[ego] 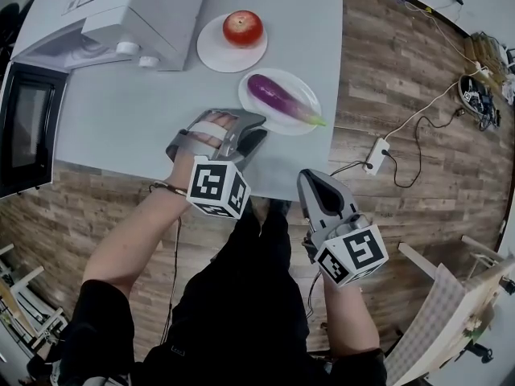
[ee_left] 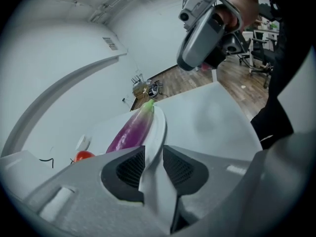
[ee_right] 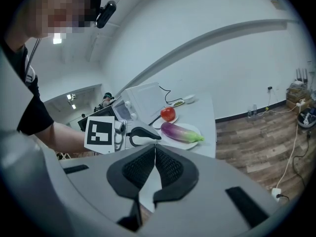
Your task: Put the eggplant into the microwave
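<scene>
The eggplant (ego: 283,97) lies well apart from the microwave (ego: 145,10), on a white plate (ego: 299,83). The left gripper (ego: 256,129), jaws spread and empty, aims at the plate's rim and might pinch it instead; the right gripper (ego: 312,179) is pressed together.

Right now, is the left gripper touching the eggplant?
Apart. In the head view, a strip of bare plate shows between the left gripper and the eggplant; the fingers reach only the plate's near rim.

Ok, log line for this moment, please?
stage: approach | left gripper open at plate rim | right gripper shut, empty, off table | eggplant on plate, untouched | microwave door open
</scene>
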{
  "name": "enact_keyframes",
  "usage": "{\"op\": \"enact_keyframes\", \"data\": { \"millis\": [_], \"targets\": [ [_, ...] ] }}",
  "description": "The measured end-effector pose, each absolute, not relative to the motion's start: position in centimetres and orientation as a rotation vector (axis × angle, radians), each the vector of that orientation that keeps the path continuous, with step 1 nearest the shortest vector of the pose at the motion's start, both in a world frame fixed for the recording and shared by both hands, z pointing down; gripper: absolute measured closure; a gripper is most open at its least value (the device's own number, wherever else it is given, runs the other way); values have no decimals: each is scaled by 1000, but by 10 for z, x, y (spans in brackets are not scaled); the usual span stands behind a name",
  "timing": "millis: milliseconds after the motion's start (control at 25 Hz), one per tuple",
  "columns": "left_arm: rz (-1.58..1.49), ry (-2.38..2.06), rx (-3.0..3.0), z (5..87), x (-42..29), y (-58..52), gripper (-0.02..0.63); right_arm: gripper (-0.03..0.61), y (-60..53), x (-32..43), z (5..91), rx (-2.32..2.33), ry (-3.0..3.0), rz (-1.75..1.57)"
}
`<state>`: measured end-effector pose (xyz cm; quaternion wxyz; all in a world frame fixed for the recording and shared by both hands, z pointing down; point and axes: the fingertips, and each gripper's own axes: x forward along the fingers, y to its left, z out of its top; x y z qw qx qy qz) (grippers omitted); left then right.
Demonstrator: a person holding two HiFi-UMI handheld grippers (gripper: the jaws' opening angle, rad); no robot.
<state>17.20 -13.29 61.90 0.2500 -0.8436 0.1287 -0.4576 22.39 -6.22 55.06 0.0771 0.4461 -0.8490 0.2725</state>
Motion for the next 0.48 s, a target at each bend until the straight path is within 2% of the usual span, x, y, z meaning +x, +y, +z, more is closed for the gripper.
{"op": "enact_keyframes", "data": {
  "millis": [480],
  "targets": [
    [-1239, 255, -2118, 626, 184, -145, 514, 561, -65, 226, 551, 1356, -2539, 831]
  ]
}}
